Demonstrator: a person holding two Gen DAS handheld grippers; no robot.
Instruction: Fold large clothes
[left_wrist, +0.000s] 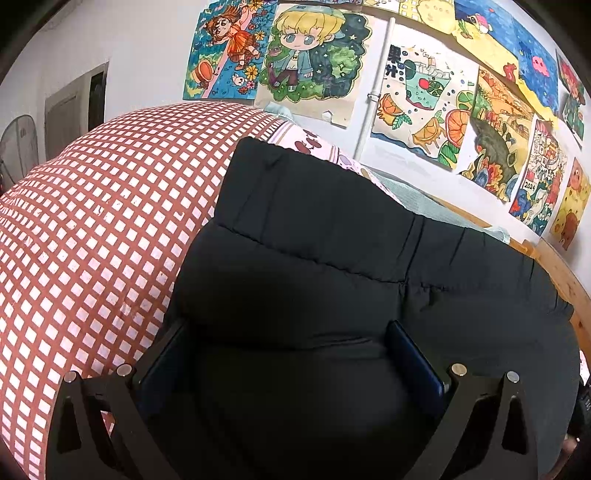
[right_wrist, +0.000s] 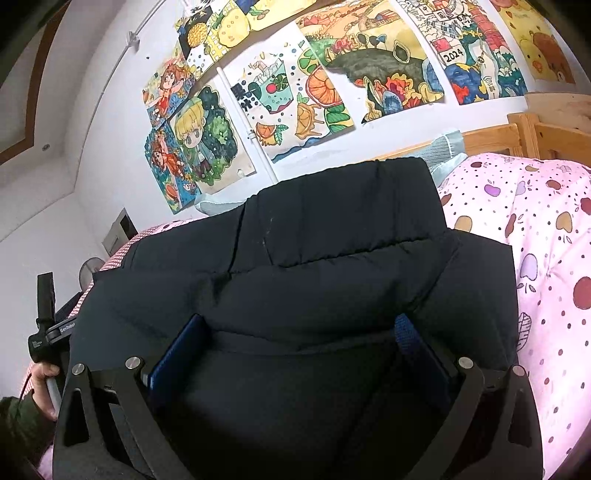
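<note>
1. Left wrist view: the left gripper (left_wrist: 291, 354) is spread wide, fingers pressing into the black puffy jacket (left_wrist: 332, 258), gripping nothing. The jacket lies on the red checked bedspread (left_wrist: 92, 221).
2. Right wrist view: the right gripper (right_wrist: 303, 350) is wide open too, resting on the jacket (right_wrist: 332, 229), which lies folded, quilted and bulky beside the pink quilt (right_wrist: 535, 240).

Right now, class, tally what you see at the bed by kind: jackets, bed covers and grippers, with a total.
Jackets: 1, the black jacket
Bed covers: 2, the red checked cover and the pink fruit-print cover
Grippers: 2, the left gripper and the right gripper
Total: 5
</note>
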